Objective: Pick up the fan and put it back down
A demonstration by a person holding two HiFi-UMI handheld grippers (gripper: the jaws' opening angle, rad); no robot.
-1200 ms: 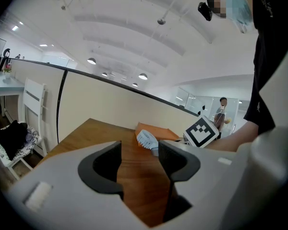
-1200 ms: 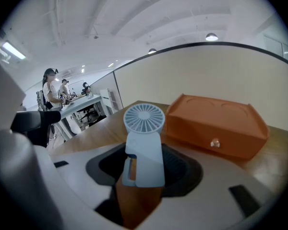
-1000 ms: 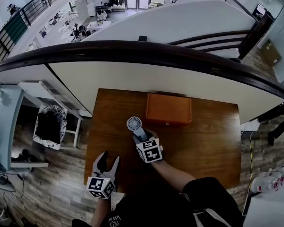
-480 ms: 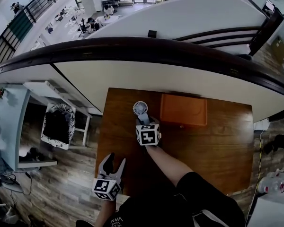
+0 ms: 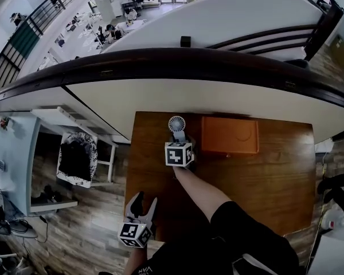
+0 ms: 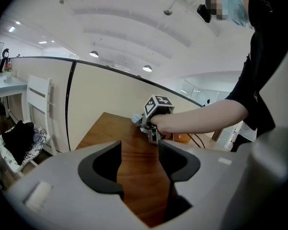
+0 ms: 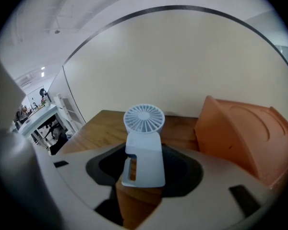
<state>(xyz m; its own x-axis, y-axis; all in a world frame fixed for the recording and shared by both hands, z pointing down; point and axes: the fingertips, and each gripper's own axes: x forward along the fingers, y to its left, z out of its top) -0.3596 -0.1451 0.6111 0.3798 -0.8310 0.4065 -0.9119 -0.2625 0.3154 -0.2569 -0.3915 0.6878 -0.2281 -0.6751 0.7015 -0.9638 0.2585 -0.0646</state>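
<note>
Pale-blue fan (image 7: 143, 143) lies lengthwise between my right fingers (image 7: 185, 171), gripped at its handle, head toward the far edge of the counter (image 5: 258, 182); my left fingers (image 6: 101, 169) hang open by the near edge.

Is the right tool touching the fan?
Touching. The right gripper view shows the fan with its handle wedged between the jaws of the right tool, which press both its sides.

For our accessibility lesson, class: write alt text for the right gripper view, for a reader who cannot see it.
A small pale-blue handheld fan stands upright, its handle gripped between the right tongs, with a wooden table beneath. An orange box sits to its right, and a cream wall rises behind.
</note>
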